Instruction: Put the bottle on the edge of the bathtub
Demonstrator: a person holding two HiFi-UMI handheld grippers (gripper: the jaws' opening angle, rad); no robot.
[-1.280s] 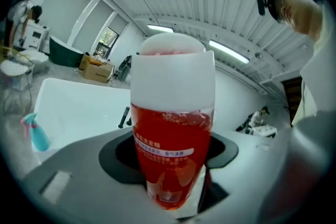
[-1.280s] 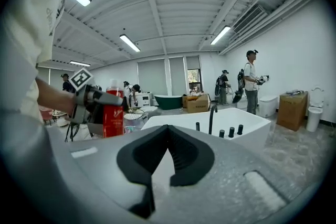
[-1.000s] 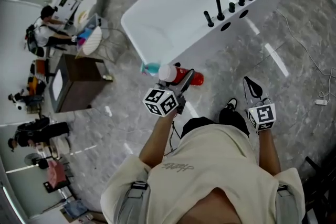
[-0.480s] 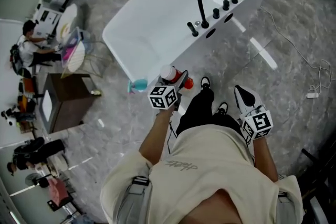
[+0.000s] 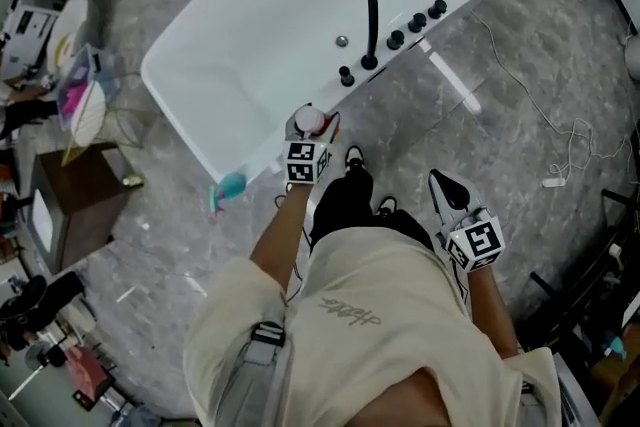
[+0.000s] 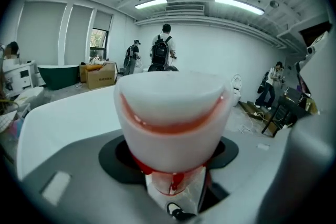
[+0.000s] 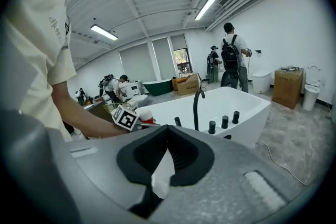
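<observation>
1. Left tongs (image 5: 316, 129) grip the red bottle (image 6: 170, 113) with white cap
2. Bottle is at the near edge of the bathtub (image 5: 240, 25); if it touches the edge I cannot tell
3. Right tongs (image 5: 441, 181) are closed, empty, apart from the bathtub

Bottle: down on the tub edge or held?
Held. The left gripper clamps the bottle in its jaws below the white cap, above the bathtub near edge; whether it touches the edge, cannot tell.

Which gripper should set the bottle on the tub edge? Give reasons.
Left. The left gripper grips the bottle right at the near edge of the bathtub. The right gripper hangs back from it, shut and empty.
</observation>
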